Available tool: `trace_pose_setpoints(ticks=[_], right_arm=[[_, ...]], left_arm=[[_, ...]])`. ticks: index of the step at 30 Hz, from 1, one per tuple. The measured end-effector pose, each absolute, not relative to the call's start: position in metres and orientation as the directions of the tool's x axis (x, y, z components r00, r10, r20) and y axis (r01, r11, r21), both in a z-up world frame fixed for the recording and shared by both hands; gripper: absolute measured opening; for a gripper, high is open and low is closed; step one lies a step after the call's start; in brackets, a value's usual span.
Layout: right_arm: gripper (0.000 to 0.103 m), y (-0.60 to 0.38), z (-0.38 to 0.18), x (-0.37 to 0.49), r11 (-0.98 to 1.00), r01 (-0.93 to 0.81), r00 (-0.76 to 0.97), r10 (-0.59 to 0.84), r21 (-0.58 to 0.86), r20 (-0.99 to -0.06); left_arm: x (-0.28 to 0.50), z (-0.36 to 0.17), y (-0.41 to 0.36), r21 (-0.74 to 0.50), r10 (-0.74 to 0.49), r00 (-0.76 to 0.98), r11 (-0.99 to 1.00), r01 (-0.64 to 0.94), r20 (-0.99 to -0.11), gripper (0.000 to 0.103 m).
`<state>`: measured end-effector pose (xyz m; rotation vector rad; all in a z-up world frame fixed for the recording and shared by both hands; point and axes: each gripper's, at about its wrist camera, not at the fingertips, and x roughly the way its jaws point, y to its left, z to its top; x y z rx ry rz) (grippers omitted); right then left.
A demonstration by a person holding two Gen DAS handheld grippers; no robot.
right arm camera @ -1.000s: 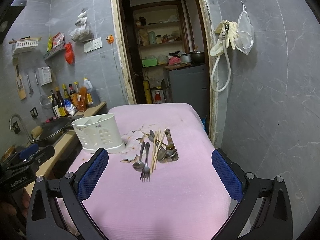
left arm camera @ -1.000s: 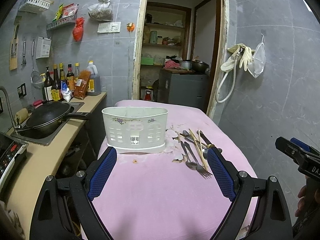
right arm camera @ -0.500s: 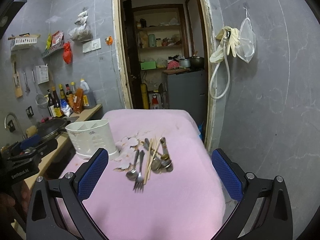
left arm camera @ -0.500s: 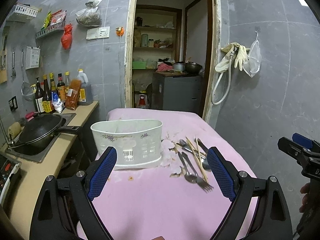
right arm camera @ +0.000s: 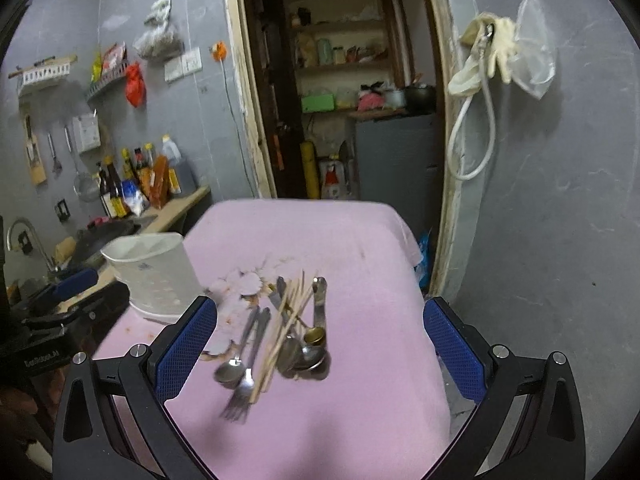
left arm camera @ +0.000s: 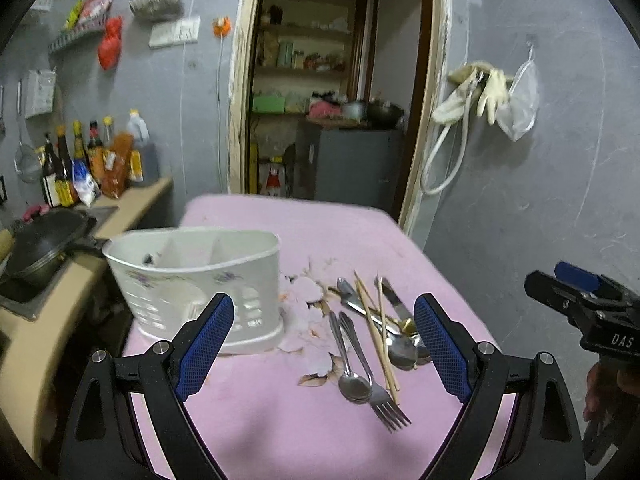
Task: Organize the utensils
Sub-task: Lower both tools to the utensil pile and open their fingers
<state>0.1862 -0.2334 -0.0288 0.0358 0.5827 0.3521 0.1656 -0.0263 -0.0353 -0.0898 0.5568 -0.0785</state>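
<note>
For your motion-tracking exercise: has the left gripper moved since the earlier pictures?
Yes. The left gripper has come closer to the white utensil holder and turned right: in its own view the holder now looms larger and sits further left against the doorway.

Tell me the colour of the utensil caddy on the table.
The utensil caddy is white with a small purple floral print; the left wrist view shows it best.

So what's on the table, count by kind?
Fork: 1
Spoons: 4 (bowls overlap, may be off by one)
Chopsticks: 4 (sticks overlap, approximate)
Holder: 1
Total: 10, approximate
</note>
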Motion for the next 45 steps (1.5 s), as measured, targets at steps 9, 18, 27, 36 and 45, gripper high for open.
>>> trace_pose_setpoints(ticks=[9, 18, 27, 36, 45], right_arm=[[0.081, -0.240, -0.080, 0.270, 0.910, -0.362, 0.621, 0.395, 0.200, -0.677], [0.049, -0.227, -0.117, 0.312, 0.872, -0.450, 0.500, 0.424, 0.191, -0.755], [0.044, -0.213, -0.140, 0.335, 0.848, -0.506, 0.440, 0.411, 0.158, -0.798], [0.045, -0.193, -0.145, 0.344, 0.835, -0.547, 0.451, 0.364, 0.070, -0.815], [0.036, -0.179, -0.149, 0.342, 0.823, -0.568, 0.447, 0.298, -0.010, -0.844]], left_arm=[[0.220, -0.087, -0.039, -0.109, -0.070, 0.747, 0.994, -0.003, -0.661, 0.066], [0.257, -0.139, -0.043, -0.117, -0.079, 0.610, 0.993, -0.023, -0.789, 0.030], [0.276, -0.161, -0.044, -0.100, -0.067, 0.516, 0.994, -0.035, -0.854, 0.025], [0.279, -0.164, -0.042, -0.028, -0.002, 0.503, 0.999, -0.045, -0.864, 0.012], [0.257, -0.160, -0.033, -0.036, 0.008, 0.512, 0.996, -0.075, -0.859, 0.007]])
